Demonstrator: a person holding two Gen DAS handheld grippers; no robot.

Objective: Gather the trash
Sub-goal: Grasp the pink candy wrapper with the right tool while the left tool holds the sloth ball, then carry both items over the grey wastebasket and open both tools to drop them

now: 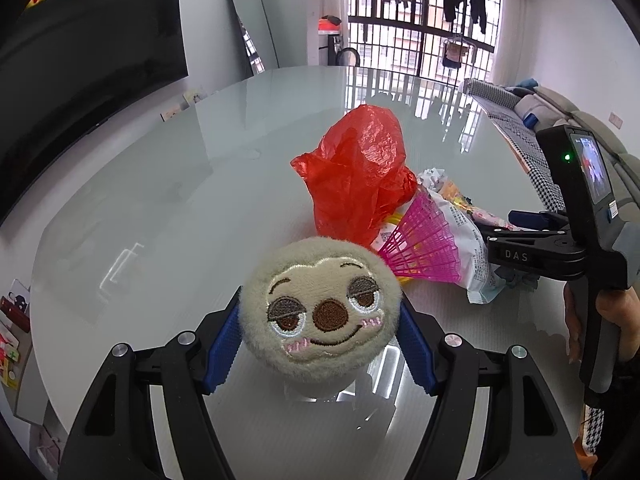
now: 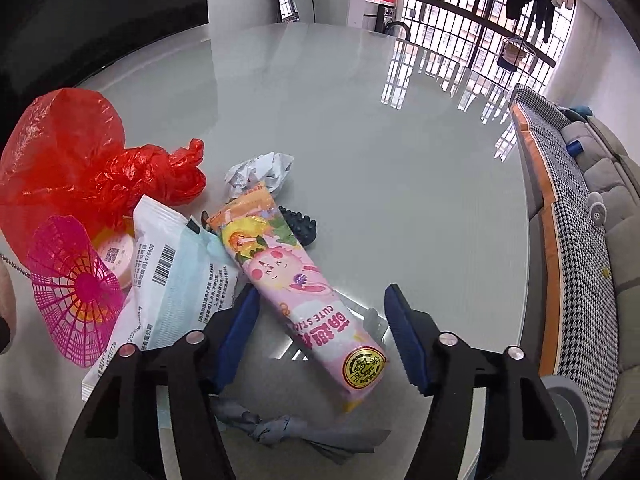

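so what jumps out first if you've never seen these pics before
The round beige plush face with sleepy embroidered eyes fills the foreground, clamped between the left gripper's blue pads. Behind it billows a crumpled red plastic bag. Between the right gripper's open jaws lies a long pink cartoon snack wrapper.

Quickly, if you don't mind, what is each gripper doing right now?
Left gripper: shut on the plush toy.
Right gripper: open, straddling the pink snack pack, pads not pressing it.

Red bag, pink shuttlecock, beige plush, houndstooth cloth
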